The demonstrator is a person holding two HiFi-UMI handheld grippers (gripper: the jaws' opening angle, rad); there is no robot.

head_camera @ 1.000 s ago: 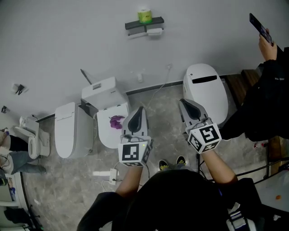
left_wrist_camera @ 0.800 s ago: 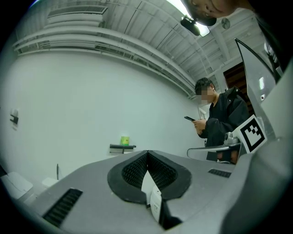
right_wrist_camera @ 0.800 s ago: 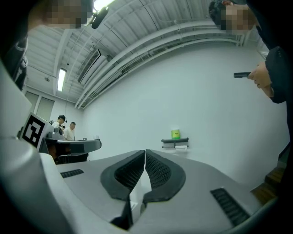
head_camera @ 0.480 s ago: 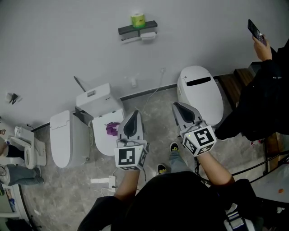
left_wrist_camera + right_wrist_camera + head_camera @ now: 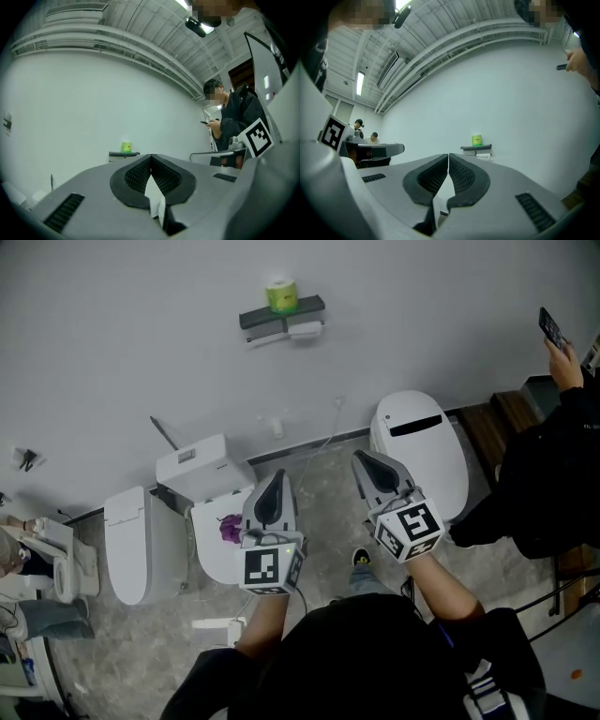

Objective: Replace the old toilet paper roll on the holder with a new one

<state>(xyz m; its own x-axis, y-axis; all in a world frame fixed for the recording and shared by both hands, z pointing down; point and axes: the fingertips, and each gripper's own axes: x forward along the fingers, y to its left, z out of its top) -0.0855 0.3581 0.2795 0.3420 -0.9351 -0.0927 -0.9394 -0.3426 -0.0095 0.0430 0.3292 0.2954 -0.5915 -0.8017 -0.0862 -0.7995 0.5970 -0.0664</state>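
Left hand-held gripper (image 5: 277, 473) pressed together, empty; right hand-held gripper (image 5: 357, 456) same; holder (image 5: 281, 316) well apart on wall (image 5: 431, 315).

Three white ceramic toilets are standing along the far wall: left toilet (image 5: 127, 545), middle toilet (image 5: 202, 470), right toilet (image 5: 422, 437). One green-wrapped paper roll (image 5: 281, 294) is sitting on one dark wall shelf (image 5: 309, 307), with one white paper roll (image 5: 306, 330) hanging beneath. Two are showing: left hand-held gripper (image 5: 272, 480), right hand-held gripper (image 5: 362, 458). One dark-clothed person (image 5: 553, 456) is standing far right.

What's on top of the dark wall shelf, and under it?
A green roll stands on top of the dark shelf. Under it, at the right end, hangs a white roll; its mounting is too small to tell.
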